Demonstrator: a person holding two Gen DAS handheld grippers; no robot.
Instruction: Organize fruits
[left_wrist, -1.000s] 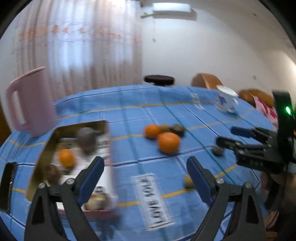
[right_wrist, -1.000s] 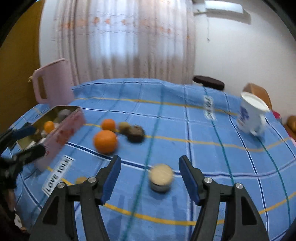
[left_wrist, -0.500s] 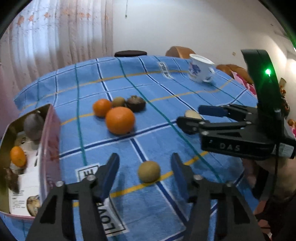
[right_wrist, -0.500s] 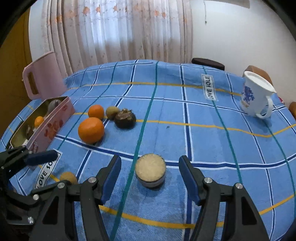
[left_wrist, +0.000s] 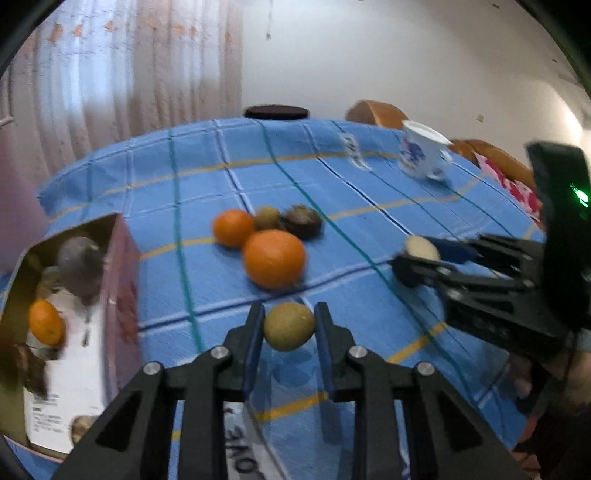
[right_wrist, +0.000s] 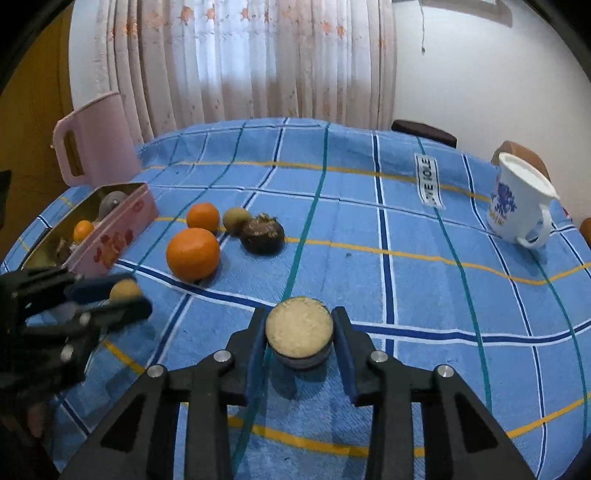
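Two grasps are in hand at once: the left gripper (left_wrist: 289, 326) has its fingers clamped on a small greenish-brown fruit (left_wrist: 289, 326) near the front of the desk (right_wrist: 369, 229), and the right gripper (right_wrist: 299, 334) is clamped on a round, pale-topped piece (right_wrist: 299, 328). Both point slantwise down at the blue cloth. Next, I judge, each must lift and carry left to the pink tin (right_wrist: 110, 240), where fruit already lies.

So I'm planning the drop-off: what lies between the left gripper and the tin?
Bare tablecloth only. In the right wrist view, the left gripper, shut on a small fruit, sits just in front of the tin.
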